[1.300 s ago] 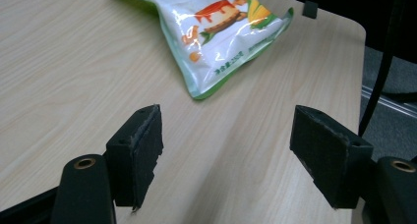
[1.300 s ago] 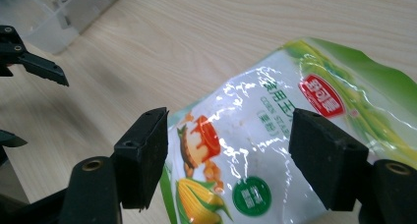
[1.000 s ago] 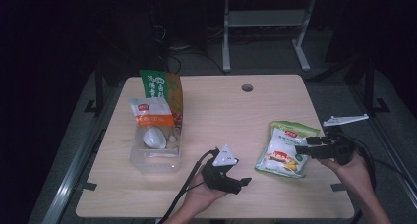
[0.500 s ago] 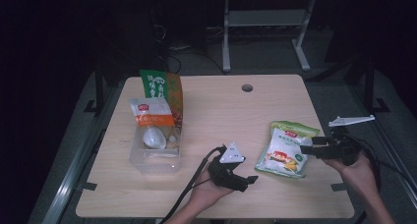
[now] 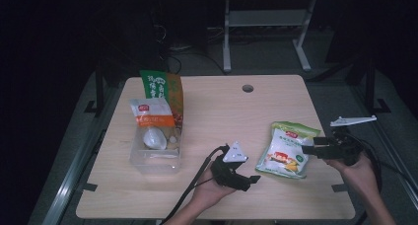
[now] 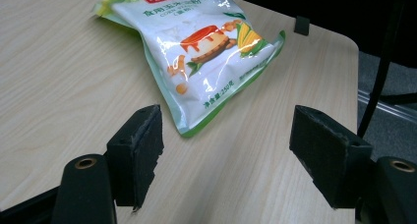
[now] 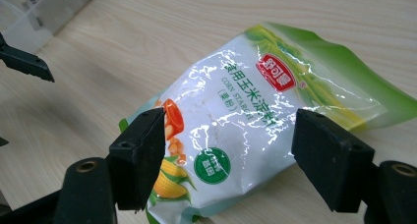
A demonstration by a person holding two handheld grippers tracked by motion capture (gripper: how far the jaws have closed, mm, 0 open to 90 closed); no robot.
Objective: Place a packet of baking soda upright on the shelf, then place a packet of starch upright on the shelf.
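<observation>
Tools both wide open, nothing held. Your right tool [image 5: 309, 149] sits at right of centre in the high view, jaws pointing at the right edge of the corn starch bag [image 5: 286, 149]; in the right gripper view the bag [image 7: 255, 130] fills the gap between the jaws but lies beyond them, untouched. Your left tool [image 5: 252, 179] rests low in the lower middle, just beside the bag's bottom-left corner; in the left gripper view that corner of the bag [image 6: 206, 52] sits just ahead of the jaw gap.

Bag lies flat on the desk [image 5: 226, 116], right half, well apart from the clear bin [image 5: 156, 156] and the packets in it at upper left.

Likely reason for the layout: you are flanking the bag from two sides so one tool can pin or lift an edge while the other takes hold.

Change from earlier frames: left tool has crept rightward toward the bag; right tool has drawn back slightly; bag unmoved.
</observation>
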